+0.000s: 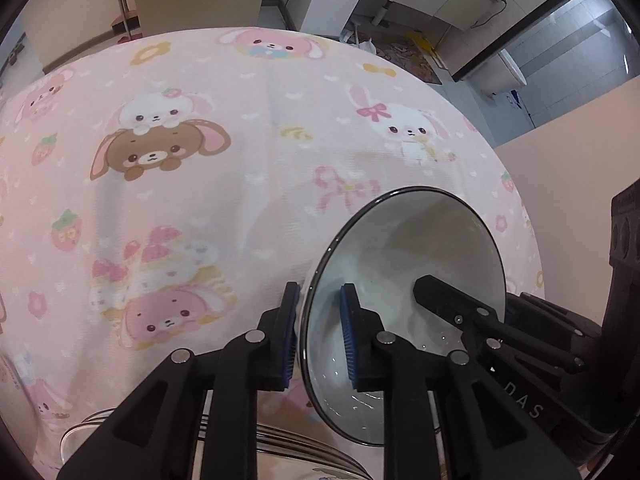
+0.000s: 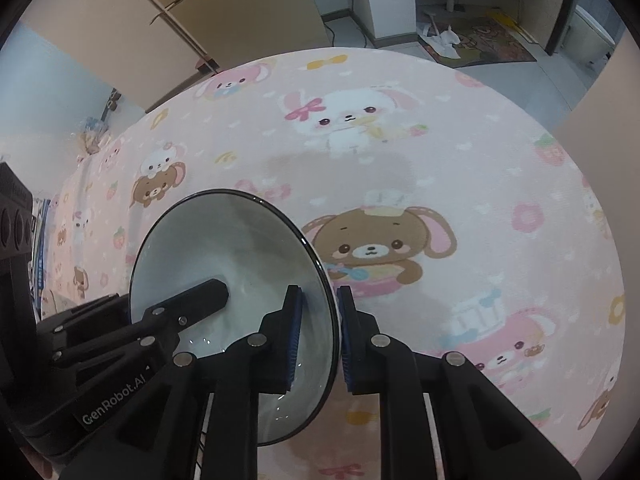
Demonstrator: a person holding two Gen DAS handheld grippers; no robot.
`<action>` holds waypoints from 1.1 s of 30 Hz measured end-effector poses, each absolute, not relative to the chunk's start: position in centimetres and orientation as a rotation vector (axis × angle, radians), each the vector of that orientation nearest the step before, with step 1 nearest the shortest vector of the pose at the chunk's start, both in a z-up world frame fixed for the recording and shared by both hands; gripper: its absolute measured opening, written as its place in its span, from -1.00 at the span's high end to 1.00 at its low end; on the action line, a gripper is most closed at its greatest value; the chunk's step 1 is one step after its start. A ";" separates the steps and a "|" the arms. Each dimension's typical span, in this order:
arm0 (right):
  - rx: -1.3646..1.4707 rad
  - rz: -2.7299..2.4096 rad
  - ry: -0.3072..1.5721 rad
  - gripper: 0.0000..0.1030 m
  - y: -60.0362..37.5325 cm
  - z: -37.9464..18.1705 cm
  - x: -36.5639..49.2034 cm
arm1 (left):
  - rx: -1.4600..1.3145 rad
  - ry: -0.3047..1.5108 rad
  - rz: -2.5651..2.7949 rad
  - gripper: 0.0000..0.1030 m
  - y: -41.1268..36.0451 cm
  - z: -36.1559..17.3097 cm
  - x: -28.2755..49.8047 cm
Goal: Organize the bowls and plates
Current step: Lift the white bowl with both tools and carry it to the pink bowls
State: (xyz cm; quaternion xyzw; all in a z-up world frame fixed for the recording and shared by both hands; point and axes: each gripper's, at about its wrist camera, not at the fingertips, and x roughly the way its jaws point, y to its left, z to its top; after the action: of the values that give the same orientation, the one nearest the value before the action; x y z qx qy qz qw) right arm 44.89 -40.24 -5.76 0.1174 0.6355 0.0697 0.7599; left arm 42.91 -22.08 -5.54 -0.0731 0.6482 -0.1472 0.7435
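A white bowl [image 1: 404, 256] with a thin dark rim is held above the pink cartoon tablecloth [image 1: 200, 160]. My left gripper [image 1: 320, 332] is shut on the bowl's left rim, one blue pad outside and one inside. The same bowl [image 2: 224, 248] shows in the right wrist view, where my right gripper [image 2: 318, 336] is shut on its right rim. Each view shows the other gripper's black finger reaching into the bowl from the opposite side.
A wire dish rack [image 1: 280, 440] and a glass rim [image 1: 76, 432] lie under my left gripper at the bottom edge. The tablecloth [image 2: 440, 160] covers the round table. Cabinets [image 2: 224, 12], a floor mat [image 2: 480, 44] and tiled floor lie beyond.
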 end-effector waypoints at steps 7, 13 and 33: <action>0.312 0.171 1.392 0.67 -40.8 -6.0 44.8 | -0.190 1.411 -0.289 0.72 -21.5 -4.8 42.5; 0.363 0.177 1.319 0.68 -41.9 -3.3 44.1 | -0.203 1.341 -0.318 0.73 -21.6 -2.0 41.6; 0.307 0.264 1.207 0.68 -32.1 5.2 41.7 | -0.259 1.162 -0.238 0.81 -10.4 6.7 37.8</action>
State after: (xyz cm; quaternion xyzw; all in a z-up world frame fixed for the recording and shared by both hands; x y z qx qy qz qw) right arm 41.70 -32.15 5.25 0.1432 0.5636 0.1232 0.8041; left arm 37.79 -10.39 6.74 -0.1216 0.5459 -0.1119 0.8214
